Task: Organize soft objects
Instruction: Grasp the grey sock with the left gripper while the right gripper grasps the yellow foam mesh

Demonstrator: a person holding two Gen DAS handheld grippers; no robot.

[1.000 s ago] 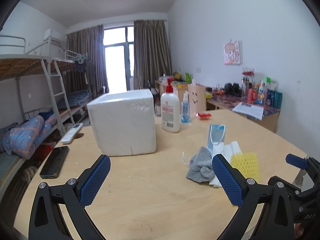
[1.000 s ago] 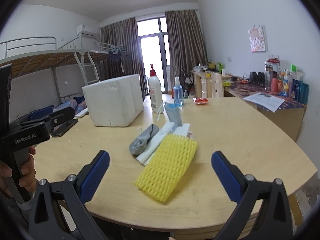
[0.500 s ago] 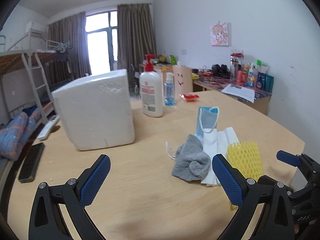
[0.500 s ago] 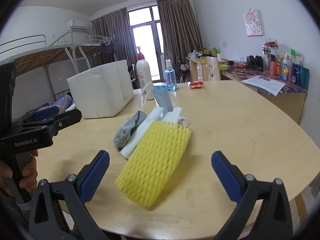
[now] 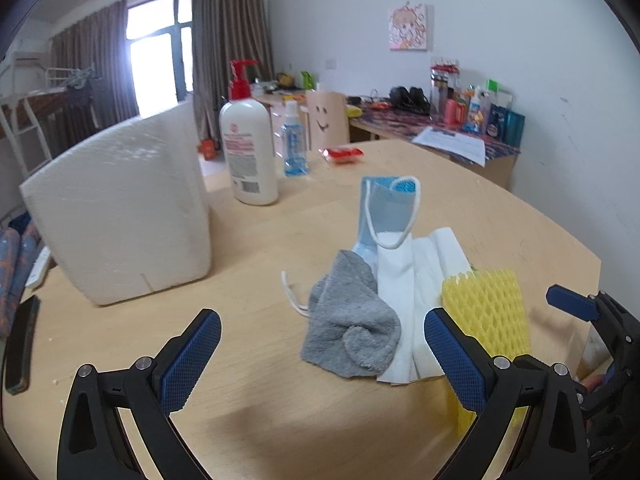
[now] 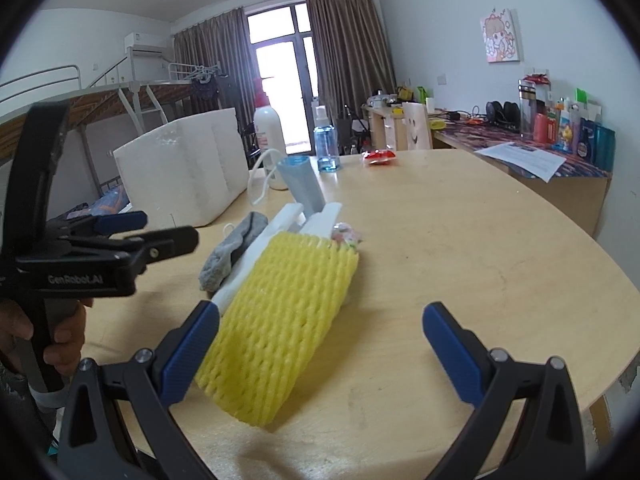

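Both grippers, left (image 5: 322, 354) and right (image 6: 320, 344), fingers spread, empty. Soft pile near table's front edge: sock (image 5: 350, 320), tissue (image 5: 412, 292), net (image 6: 280, 320), overlapping. Risk: pinching the net drags neighbours along.

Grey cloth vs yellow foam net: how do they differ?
The grey cloth is crumpled terry fabric, bunched in a lump; the yellow foam net is an open mesh sleeve lying flat and elongated. The cloth sits left of the white tissue, the net right of it. In the right wrist view the net looks the longer of the two. Both lie loose on the table, ungripped.
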